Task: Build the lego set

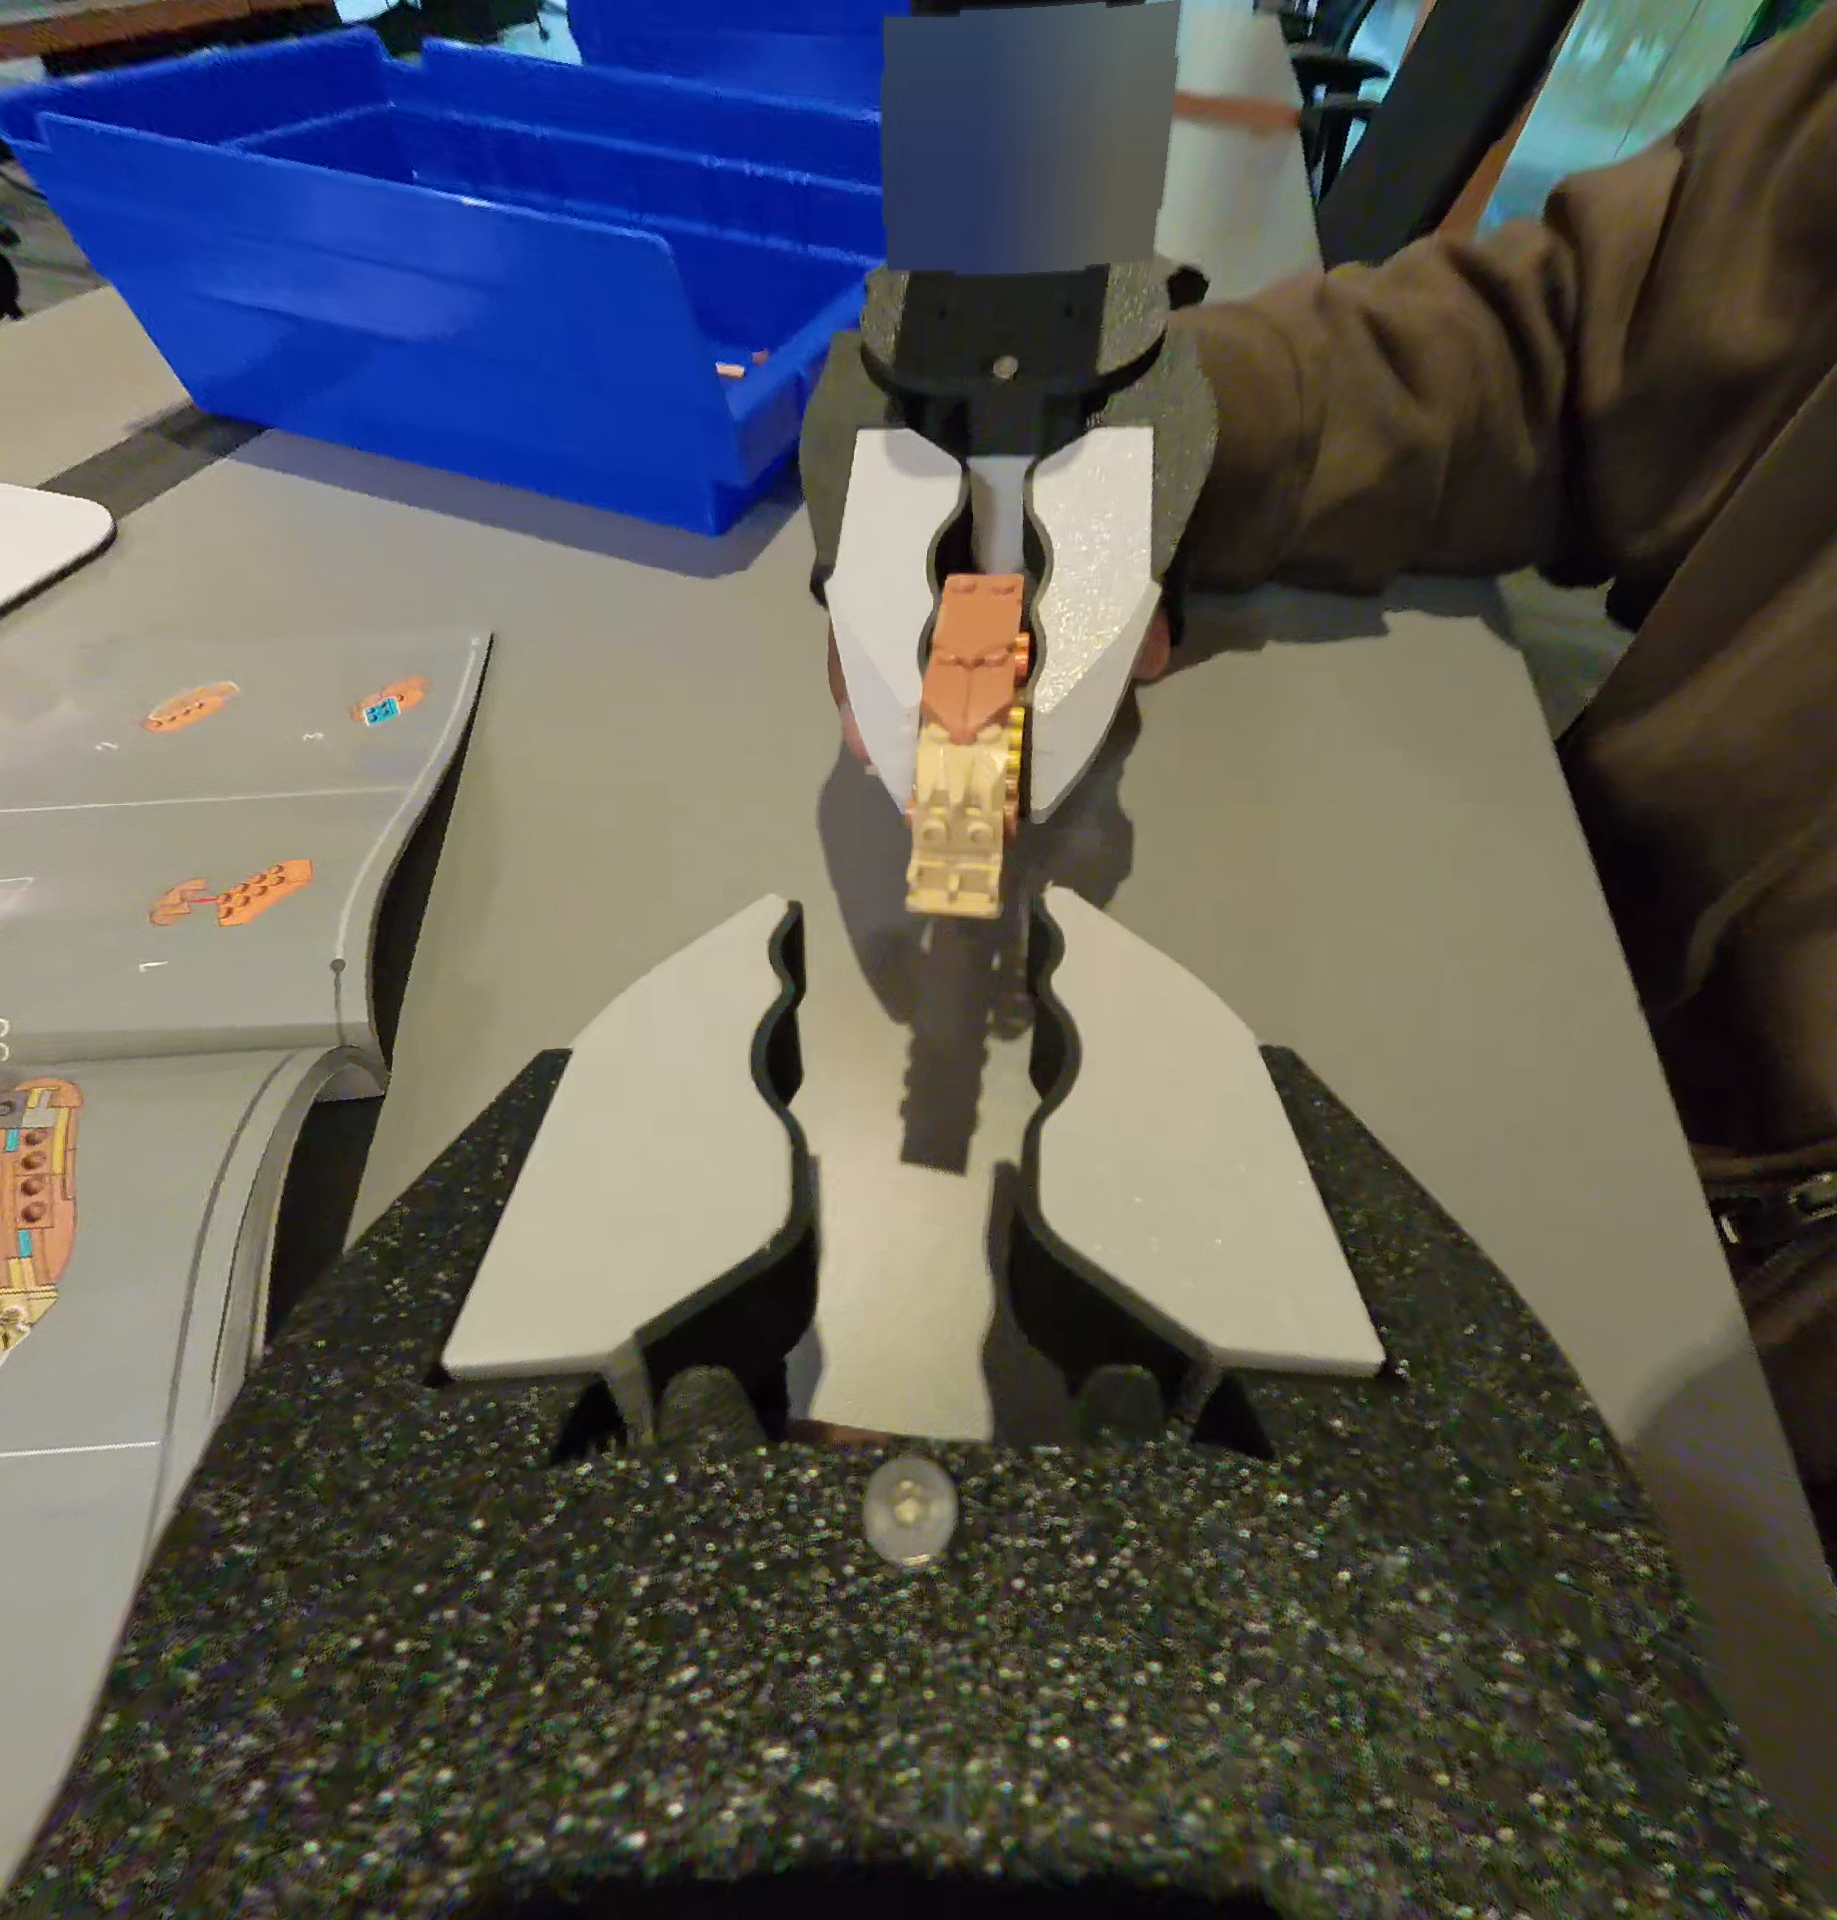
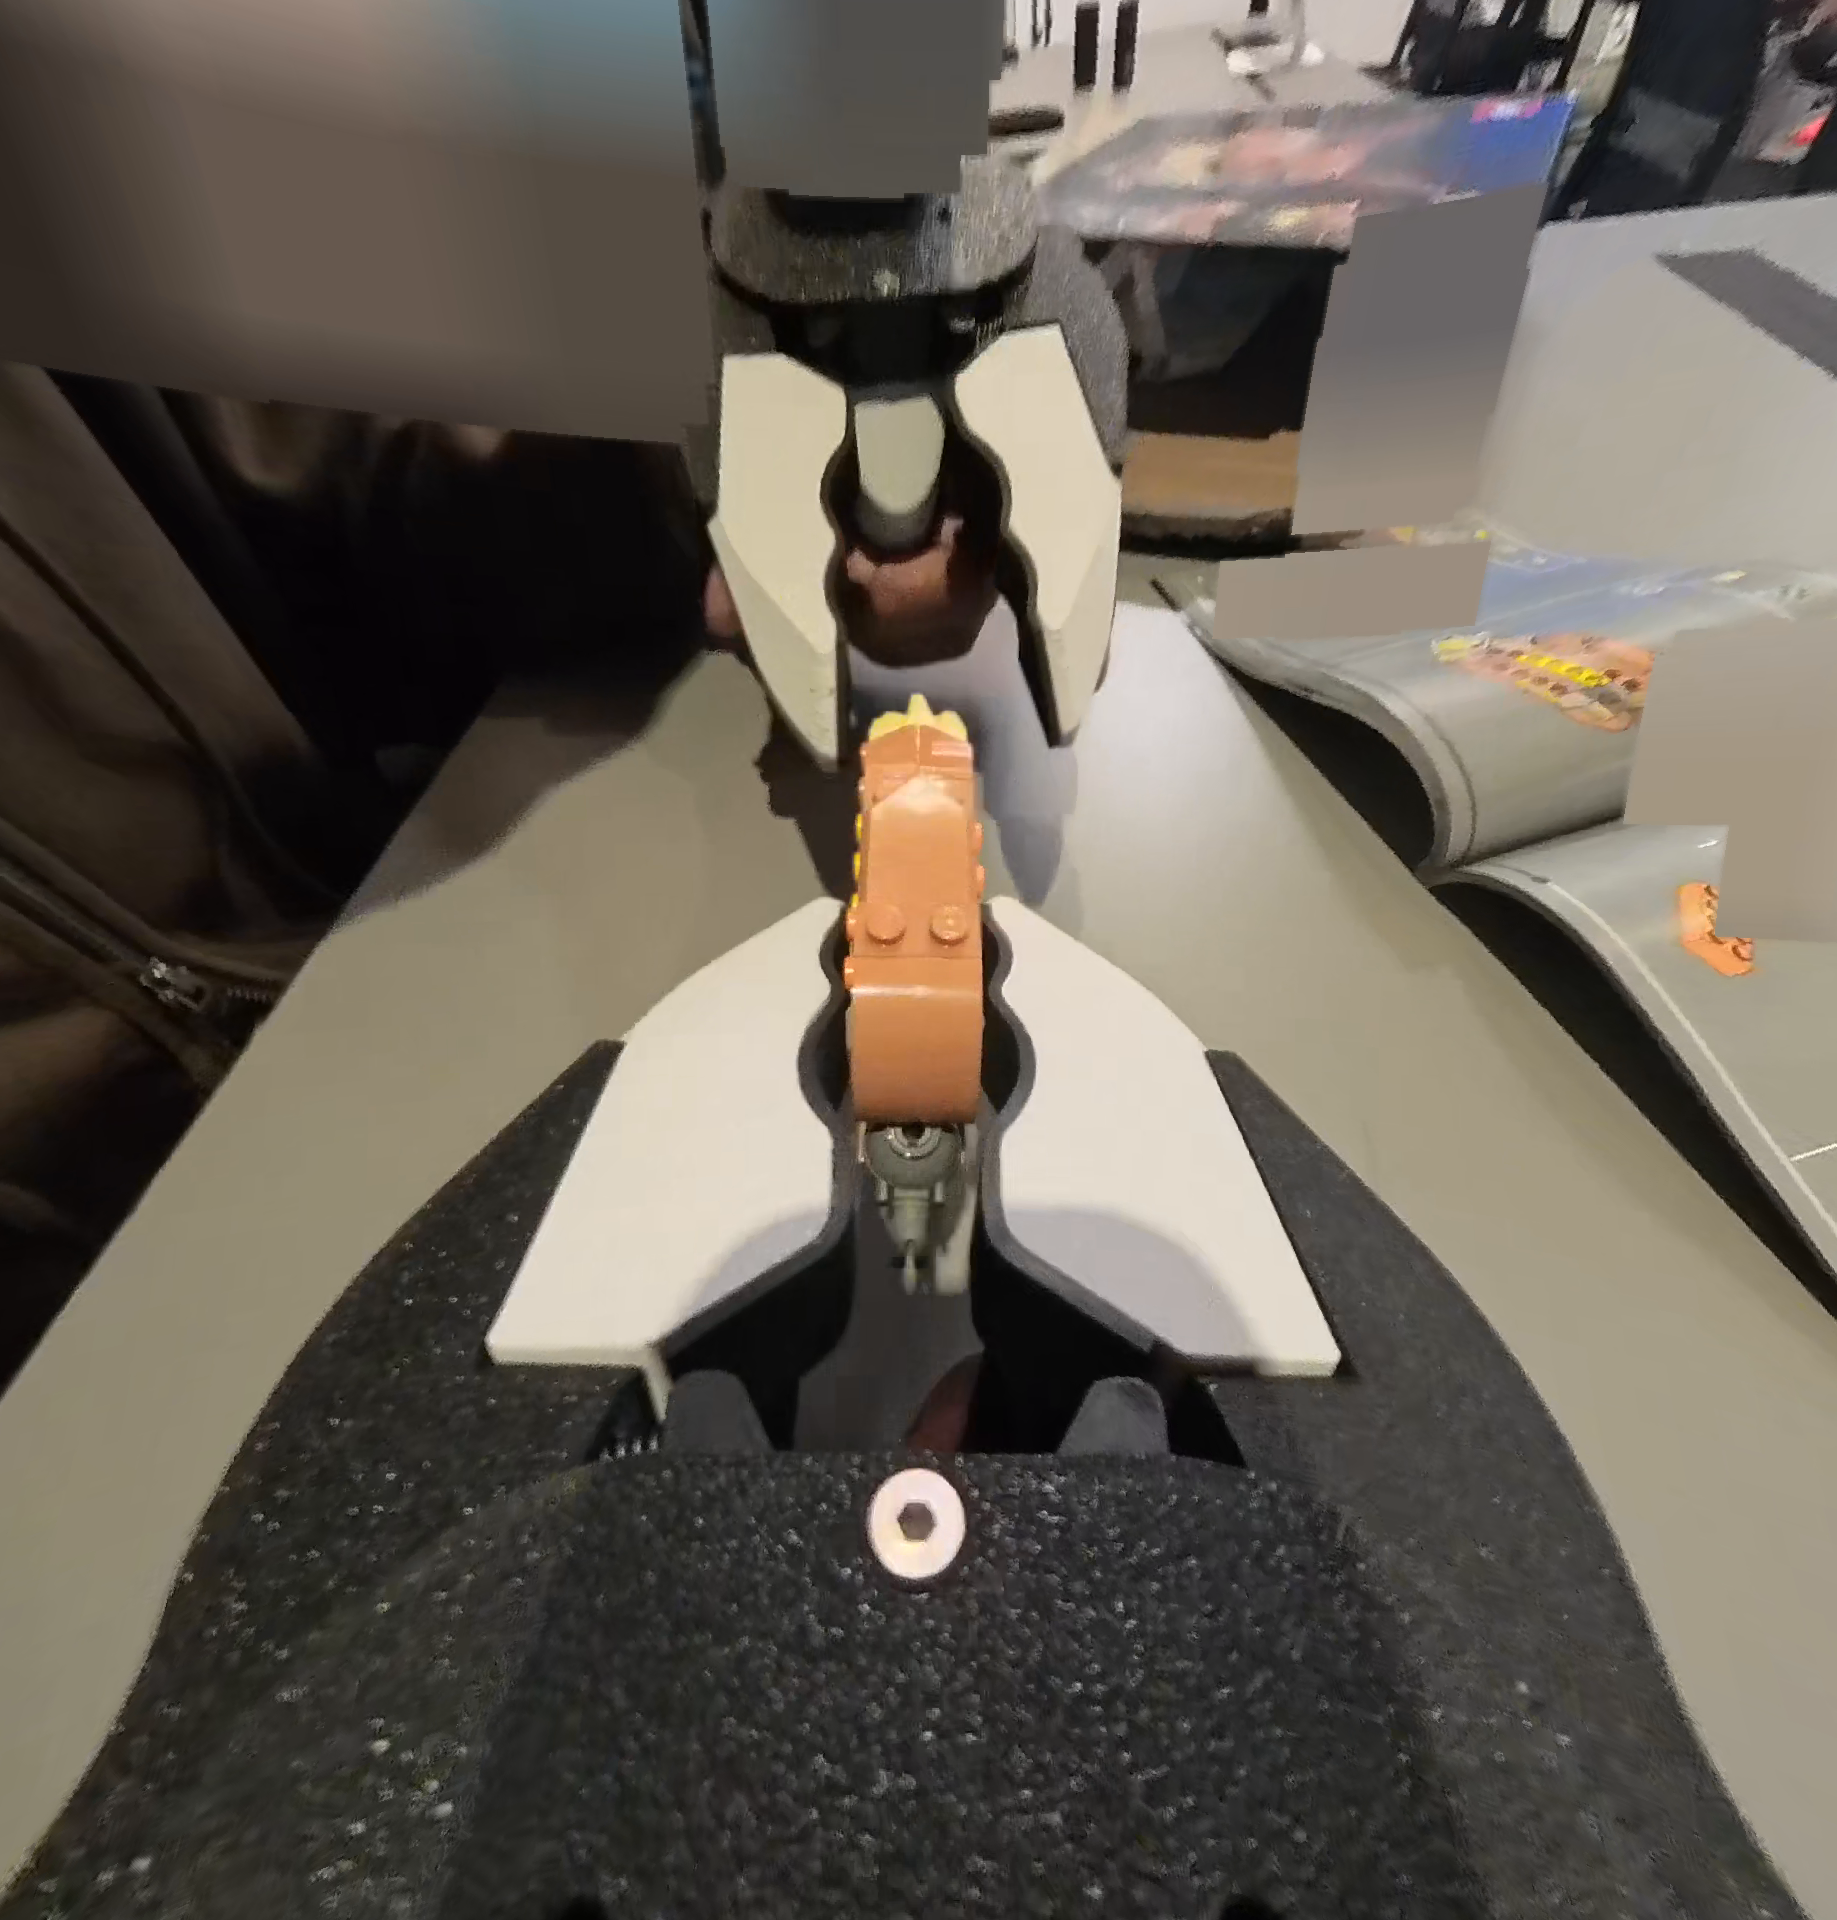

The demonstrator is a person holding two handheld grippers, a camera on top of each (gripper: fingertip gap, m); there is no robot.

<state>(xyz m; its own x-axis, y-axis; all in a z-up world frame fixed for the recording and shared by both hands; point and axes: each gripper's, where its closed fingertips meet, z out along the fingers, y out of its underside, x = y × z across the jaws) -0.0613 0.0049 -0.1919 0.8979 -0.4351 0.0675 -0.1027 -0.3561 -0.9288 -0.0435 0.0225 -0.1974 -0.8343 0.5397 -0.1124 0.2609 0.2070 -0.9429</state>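
- Right gripper (image 2: 919, 935): jaws clamped on the brown rear end of the lego sub-assembly (image 2: 914, 935), a narrow brown-and-tan build held clear above the grey tabletop (image 2: 270, 1091).
- Long axis of the build runs straight out along the right gripper's fingers, toward 12 o'clock in the right wrist view; the tan tip is the far end.
- Left gripper (image 1: 919, 914): jaws parted, nothing between them. In the left wrist view the tan tip (image 1: 955, 862) sits at 12 o'clock, just beyond the fingertips and not touching them.
- The two grippers face each other nose to nose; the build lies on the line between them. The left is nearer the tan tip, the right holds the brown end.
- Judgement: if the left is to take or brace the piece, it needs a straight advance toward 12 o'clock, then a close on the tan end.
- Open instruction booklet (image 1: 218, 831) at 9 o'clock in the left view; blue bins (image 1: 426, 291) at 11 o'clock.
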